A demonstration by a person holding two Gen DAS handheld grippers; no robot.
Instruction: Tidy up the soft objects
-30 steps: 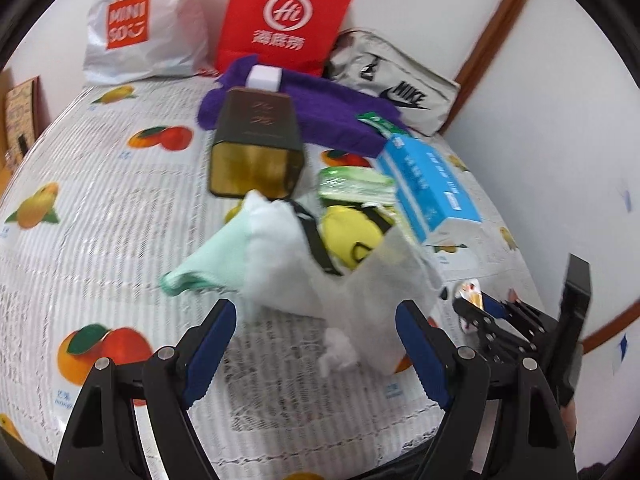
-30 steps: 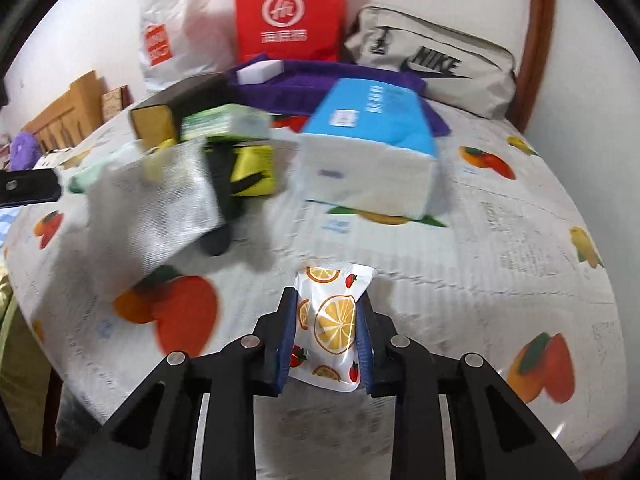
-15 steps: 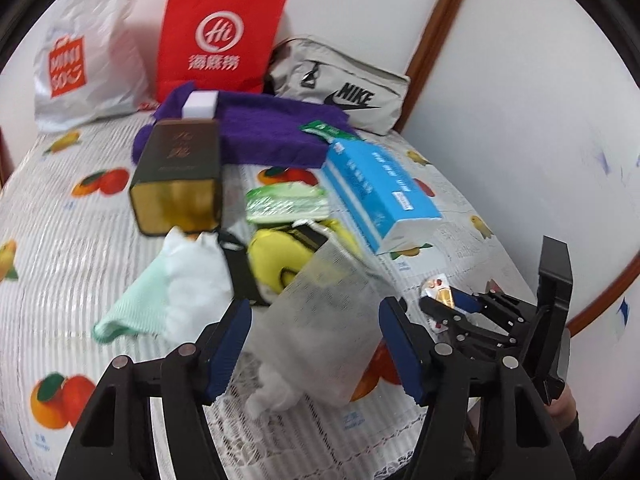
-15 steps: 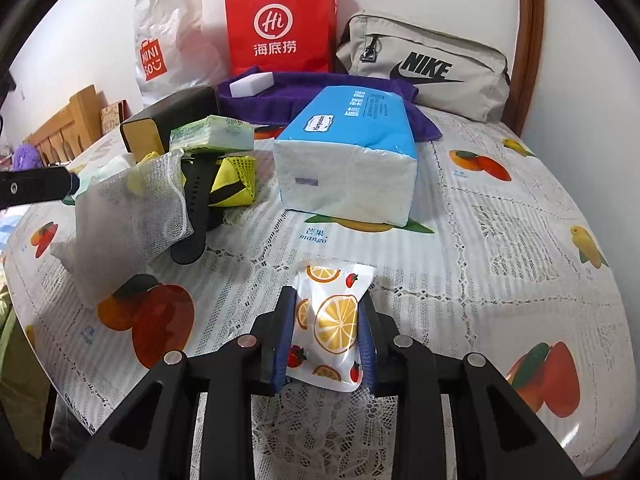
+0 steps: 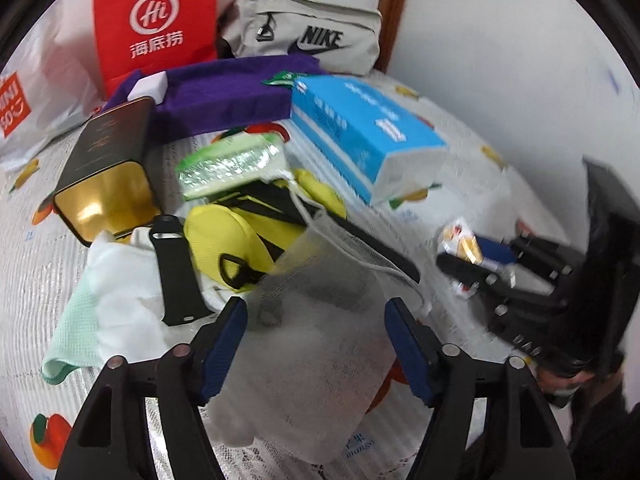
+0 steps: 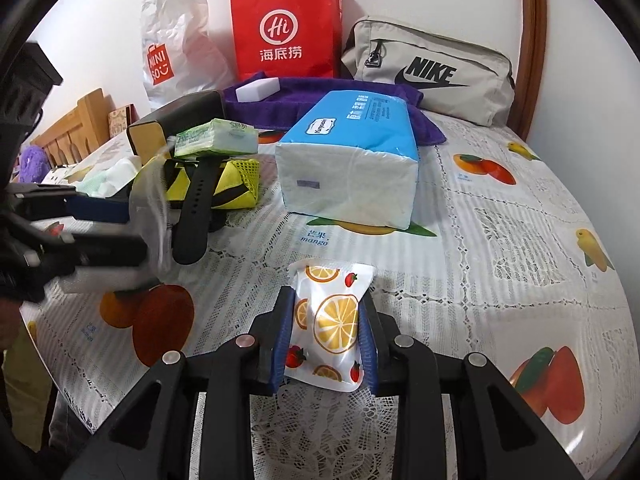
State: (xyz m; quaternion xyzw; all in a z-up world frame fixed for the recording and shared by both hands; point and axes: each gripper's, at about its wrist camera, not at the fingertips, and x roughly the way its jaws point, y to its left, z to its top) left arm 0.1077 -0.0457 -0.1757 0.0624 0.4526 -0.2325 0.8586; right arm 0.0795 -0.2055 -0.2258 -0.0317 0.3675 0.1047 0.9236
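Note:
My left gripper (image 5: 316,340) holds a white mesh bag (image 5: 316,344) between its jaws, lifted above the table; the jaws stand wide on the bag's sides. It also shows in the right wrist view (image 6: 148,200), blurred. My right gripper (image 6: 325,336) is shut on a small fruit-print tissue pack (image 6: 328,320) just above the tablecloth; the pack shows in the left wrist view (image 5: 466,246) too. A yellow mesh pouch (image 5: 240,236), a green tissue pack (image 5: 228,164) and a mint cloth (image 5: 76,328) lie behind the bag.
A large blue tissue pack (image 6: 352,160), a black-and-gold box (image 5: 108,168), a purple towel (image 5: 224,92) with a white sponge (image 6: 258,89), a black strap (image 6: 196,212), a red paper bag (image 6: 286,28), a Nike bag (image 6: 428,72) and a white plastic bag (image 6: 176,40) crowd the fruit-print tablecloth (image 6: 500,240).
My left gripper has carried the mesh bag rightward and up, off the mint cloth, toward the right gripper. The right gripper has stayed put with the tissue pack.

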